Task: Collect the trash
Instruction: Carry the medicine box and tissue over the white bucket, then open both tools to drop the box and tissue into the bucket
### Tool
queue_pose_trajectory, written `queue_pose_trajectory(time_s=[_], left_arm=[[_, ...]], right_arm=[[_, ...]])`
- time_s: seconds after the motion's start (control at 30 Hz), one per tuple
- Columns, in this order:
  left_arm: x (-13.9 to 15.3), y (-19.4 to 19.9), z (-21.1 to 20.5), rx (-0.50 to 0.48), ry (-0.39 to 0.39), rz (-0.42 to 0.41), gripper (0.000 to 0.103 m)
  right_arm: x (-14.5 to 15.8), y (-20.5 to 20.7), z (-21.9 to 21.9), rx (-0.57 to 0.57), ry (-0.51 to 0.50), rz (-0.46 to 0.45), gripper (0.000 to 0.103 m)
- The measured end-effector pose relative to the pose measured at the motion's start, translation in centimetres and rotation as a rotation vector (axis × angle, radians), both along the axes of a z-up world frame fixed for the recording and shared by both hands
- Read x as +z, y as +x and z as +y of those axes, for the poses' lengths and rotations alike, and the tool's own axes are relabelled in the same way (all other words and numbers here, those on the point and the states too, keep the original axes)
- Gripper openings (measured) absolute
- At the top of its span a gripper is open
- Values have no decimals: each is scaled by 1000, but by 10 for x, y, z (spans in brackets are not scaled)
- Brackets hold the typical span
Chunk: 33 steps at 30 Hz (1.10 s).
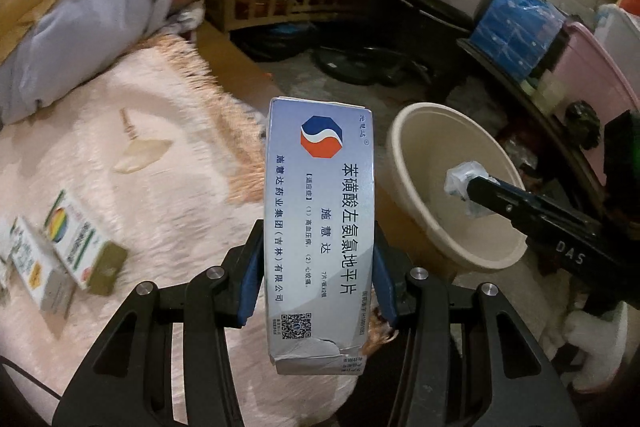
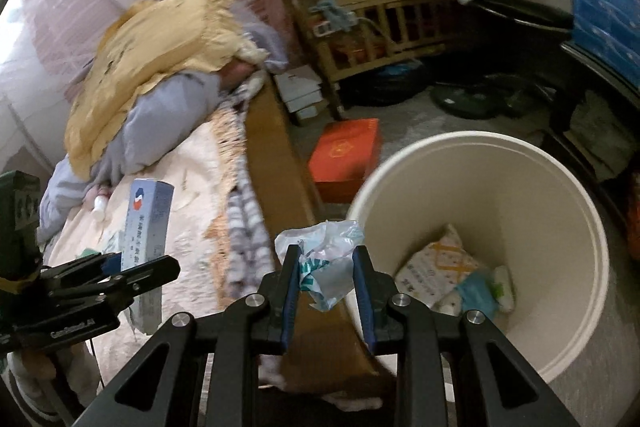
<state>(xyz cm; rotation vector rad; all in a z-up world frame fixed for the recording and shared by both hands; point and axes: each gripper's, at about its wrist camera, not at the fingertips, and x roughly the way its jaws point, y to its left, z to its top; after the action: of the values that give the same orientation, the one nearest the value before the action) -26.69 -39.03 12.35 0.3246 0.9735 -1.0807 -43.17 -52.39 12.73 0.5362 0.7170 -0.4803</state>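
Left wrist view: the left tool (image 1: 318,267) pinches a pale blue medicine carton (image 1: 318,227) between its blue pads, the carton standing upright at the centre of the frame with its torn lower end towards the camera. Lower left, two more small cartons (image 1: 68,255) lie side by side on the pink fringed blanket (image 1: 160,187) that covers the bed. Right of centre stands a cream bucket (image 1: 404,163) on the floor beside the bed. The right tool (image 1: 472,193) enters from the right edge and reaches over the bucket's mouth, pressed together on a crumpled plastic wrapper (image 1: 466,179).

Right wrist view: the right tool (image 2: 326,267) occupies the lower centre and grips the crumpled plastic wrapper (image 2: 324,259), white with teal print, just left of the cream bucket (image 2: 560,187) rim. The bucket fills the right half of the frame and already contains several packets (image 2: 436,271) at its bottom. At the left edge, the left tool (image 2: 132,267) holds the pale blue medicine carton (image 2: 148,223) upright above the bed. An orange box (image 2: 346,155) lies on the floor between the bed's wooden side and the bucket. A yellow pillow (image 2: 156,59) rests on grey bedding in the upper left.
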Motion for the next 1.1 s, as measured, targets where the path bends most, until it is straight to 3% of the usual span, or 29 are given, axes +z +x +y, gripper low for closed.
queue_pose_trajectory(time_s=[0.7, 0.97, 1.03, 1.1], left_arm=[[-12, -27, -91, -148, -17, 104, 46], [-9, -35, -114, -192, -94, 195, 50], [-8, -35, -114, -195, -101, 206, 62], [-7, -33, -111, -193, -106, 206, 63]], right_arm=[[-30, -54, -59, -177, 66, 39, 25], [-31, -66, -71, -246, 53, 56, 44], [-31, -69, -74, -259, 54, 62, 48], [-31, -71, -75, -265, 60, 61, 56]])
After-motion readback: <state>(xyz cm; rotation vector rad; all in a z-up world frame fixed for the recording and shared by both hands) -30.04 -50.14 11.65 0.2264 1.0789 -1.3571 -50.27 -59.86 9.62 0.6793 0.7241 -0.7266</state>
